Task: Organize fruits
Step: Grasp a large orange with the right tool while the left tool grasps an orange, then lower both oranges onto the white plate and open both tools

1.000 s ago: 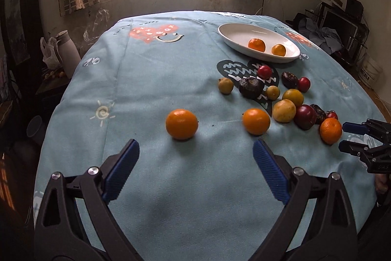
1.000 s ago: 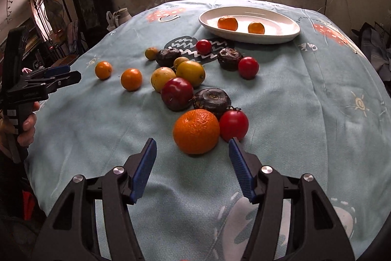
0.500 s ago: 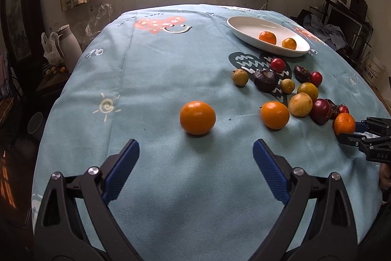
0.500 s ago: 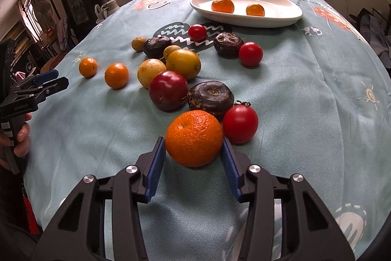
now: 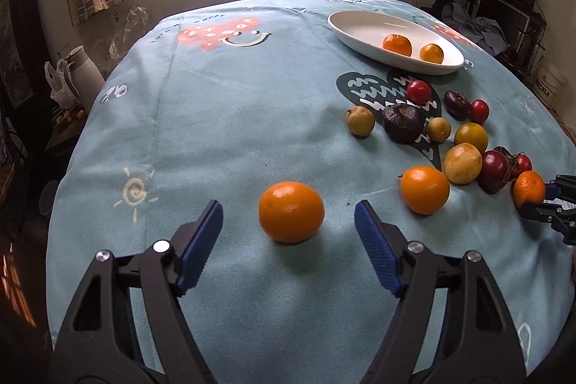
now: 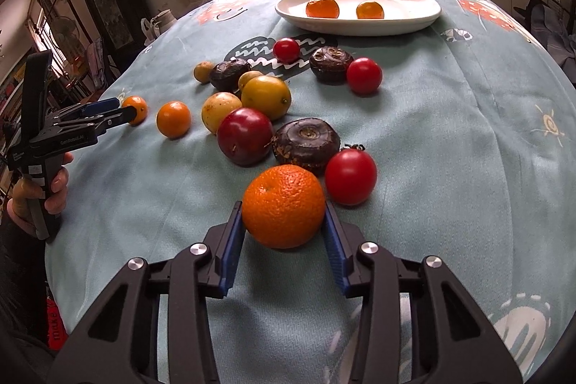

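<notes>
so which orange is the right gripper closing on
The bumpy orange beside the tomato, between the right gripper's pads; the other loose oranges lie further left.

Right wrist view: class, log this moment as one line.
right gripper: jaws closing on orange | left gripper: open around second orange | plate: two oranges

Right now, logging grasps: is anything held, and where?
Right tongs pinch the bumpy orange at its sides, on the table. Left tongs hold nothing.

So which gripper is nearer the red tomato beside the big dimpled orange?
Right. The right gripper brackets the dimpled orange, which touches the tomato. The left gripper sits across the fruit cluster, around another orange.
</notes>
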Tool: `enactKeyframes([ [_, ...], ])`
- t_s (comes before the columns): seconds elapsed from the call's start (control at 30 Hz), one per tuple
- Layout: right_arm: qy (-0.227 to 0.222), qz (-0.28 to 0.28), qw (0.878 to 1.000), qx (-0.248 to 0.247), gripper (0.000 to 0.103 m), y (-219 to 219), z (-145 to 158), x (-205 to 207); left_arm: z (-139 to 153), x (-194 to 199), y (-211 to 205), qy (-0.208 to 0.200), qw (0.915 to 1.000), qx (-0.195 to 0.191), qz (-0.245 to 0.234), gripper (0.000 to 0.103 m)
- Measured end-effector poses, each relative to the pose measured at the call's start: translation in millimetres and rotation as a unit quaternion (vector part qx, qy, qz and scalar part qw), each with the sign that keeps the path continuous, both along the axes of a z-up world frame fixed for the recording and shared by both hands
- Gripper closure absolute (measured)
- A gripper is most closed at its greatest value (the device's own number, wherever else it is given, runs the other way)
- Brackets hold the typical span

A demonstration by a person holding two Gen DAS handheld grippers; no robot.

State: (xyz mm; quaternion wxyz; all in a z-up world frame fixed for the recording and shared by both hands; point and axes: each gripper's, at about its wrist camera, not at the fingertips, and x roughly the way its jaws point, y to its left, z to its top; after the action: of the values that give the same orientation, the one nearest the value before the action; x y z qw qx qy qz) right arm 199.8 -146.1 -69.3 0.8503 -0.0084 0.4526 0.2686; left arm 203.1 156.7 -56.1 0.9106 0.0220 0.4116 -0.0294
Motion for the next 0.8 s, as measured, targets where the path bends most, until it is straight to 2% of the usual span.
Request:
enactKeyframes([
  [0.1, 0.001, 0.000, 1.000, 0.003, 0.060, -0.3, -0.2, -0.4, -3.5, 5.3, -1.9, 0.006, 1.0000, 0.002, -0.001, 0.033],
  [0.23, 0.002, 0.000, 1.000, 0.008, 0.060, -2.4, -0.5, -1.8, -7.8, 11.3, -2.4, 0.018, 0.9998, -0.001, 0.002, 0.048],
  [0.37, 0.002, 0.000, 1.000, 0.010, 0.060, -3.9, -0.4, -3.0, -11.4, 14.7, -2.5, 0.027, 0.9996, -0.002, 0.006, 0.050],
  [0.4, 0.002, 0.000, 1.000, 0.011, 0.060, -4.1, -0.6, -3.1, -13.6, 15.7, -3.0, 0.034, 0.9994, -0.003, 0.005, 0.059],
  [0.43, 0.002, 0.001, 1.000, 0.012, 0.060, -4.5, -0.4, -3.3, -15.9, 15.6, -3.0, 0.037, 0.9993, 0.000, 0.006, 0.063],
  [0.63, -0.003, 0.013, 1.000, 0.021, 0.060, -9.6, 5.1, -6.9, -1.5, 12.0, -4.4, 0.026, 0.9994, -0.022, 0.009, 0.063],
  [0.7, -0.008, 0.017, 0.999, 0.041, 0.060, -15.9, 15.1, -6.0, 11.4, 11.9, -9.1, 0.013, 0.9995, -0.029, 0.004, 0.063],
  [0.8, -0.024, 0.015, 0.996, 0.080, 0.060, -28.6, 37.0, 4.0, 33.5, 20.1, -20.5, -0.001, 0.9981, -0.058, -0.018, 0.063],
])
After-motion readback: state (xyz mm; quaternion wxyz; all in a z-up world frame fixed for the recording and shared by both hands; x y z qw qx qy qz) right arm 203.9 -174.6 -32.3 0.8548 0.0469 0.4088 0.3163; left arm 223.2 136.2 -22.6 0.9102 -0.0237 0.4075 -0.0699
